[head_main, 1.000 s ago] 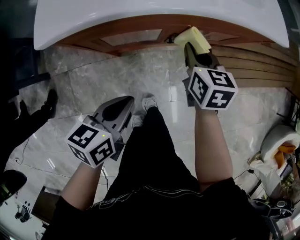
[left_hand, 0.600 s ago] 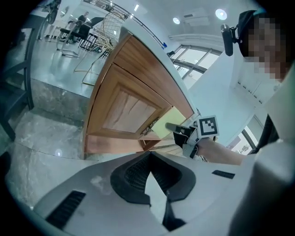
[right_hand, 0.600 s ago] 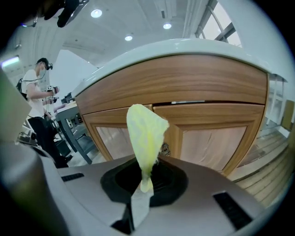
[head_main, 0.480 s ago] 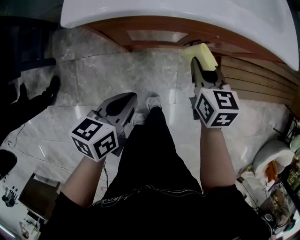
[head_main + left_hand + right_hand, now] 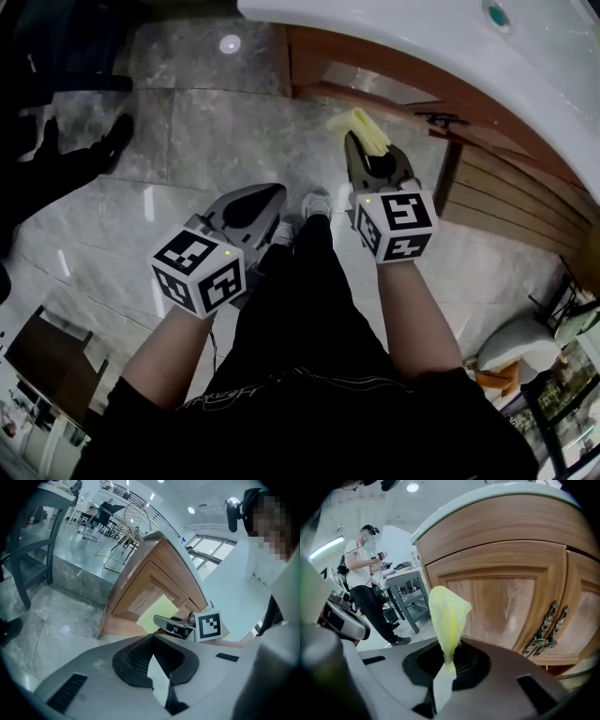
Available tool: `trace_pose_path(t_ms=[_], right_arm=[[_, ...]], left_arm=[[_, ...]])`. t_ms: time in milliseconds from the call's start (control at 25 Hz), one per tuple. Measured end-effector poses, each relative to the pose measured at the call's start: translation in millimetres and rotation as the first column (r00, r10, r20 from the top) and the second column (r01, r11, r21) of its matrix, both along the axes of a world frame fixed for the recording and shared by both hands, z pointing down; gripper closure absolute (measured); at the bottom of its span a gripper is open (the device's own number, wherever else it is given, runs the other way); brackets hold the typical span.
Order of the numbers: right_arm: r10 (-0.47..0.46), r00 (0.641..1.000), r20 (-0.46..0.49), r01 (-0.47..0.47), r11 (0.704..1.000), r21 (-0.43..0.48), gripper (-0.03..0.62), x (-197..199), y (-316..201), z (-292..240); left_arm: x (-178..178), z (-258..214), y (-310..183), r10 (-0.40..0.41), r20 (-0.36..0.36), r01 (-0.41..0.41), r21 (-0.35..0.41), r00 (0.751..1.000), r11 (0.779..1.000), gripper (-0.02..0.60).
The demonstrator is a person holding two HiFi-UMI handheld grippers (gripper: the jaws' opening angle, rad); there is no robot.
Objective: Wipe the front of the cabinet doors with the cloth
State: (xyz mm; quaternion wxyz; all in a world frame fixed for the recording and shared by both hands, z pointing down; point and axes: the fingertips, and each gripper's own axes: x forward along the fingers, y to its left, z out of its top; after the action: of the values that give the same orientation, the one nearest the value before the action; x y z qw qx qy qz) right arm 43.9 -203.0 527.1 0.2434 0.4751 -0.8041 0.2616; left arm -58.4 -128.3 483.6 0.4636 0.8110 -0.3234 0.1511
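Observation:
A yellow cloth [image 5: 358,131] sticks out of my right gripper [image 5: 362,152], which is shut on it. The gripper holds it up in front of the wooden cabinet doors [image 5: 375,86]. In the right gripper view the cloth [image 5: 447,616] stands before the left door panel [image 5: 501,597], left of the metal handles [image 5: 543,629]; whether it touches the wood I cannot tell. My left gripper [image 5: 266,195] is shut on nothing, low over the floor and away from the cabinet. The left gripper view shows the cloth [image 5: 157,615], the right gripper [image 5: 174,623] and the cabinet [image 5: 149,581] beyond it.
A white countertop [image 5: 422,37] overhangs the doors. A slatted wooden panel [image 5: 506,192] continues to the right. The floor is grey marble [image 5: 206,131], with a bystander's shoes [image 5: 111,142] at the left. A grey table [image 5: 404,588] and a standing person [image 5: 365,578] lie behind.
My right gripper has carried the cloth from high on the door down and to the left, towards the cabinet's left end. The left gripper has barely moved.

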Motion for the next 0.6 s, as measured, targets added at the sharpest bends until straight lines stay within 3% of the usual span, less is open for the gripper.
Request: trace_pose_path(t_ms=[320, 600], right_arm=[[-0.119, 0.993, -0.027, 0.121, 0.99, 0.071, 0.554, -65.5, -27.7, 11.5], [-0.147, 0.988, -0.047, 0.151, 0.983, 0.101, 0.554, -94.0, -55.7, 16.0]], left_arm=[[-48.3, 11.3, -2.3, -0.101, 0.006, 0.102, -0.02, 0.995, 0.995, 0.575], [-64.6, 16.6, 1.3, -0.174, -0.002, 0.173, -0.042, 0.985, 0.984, 0.575]])
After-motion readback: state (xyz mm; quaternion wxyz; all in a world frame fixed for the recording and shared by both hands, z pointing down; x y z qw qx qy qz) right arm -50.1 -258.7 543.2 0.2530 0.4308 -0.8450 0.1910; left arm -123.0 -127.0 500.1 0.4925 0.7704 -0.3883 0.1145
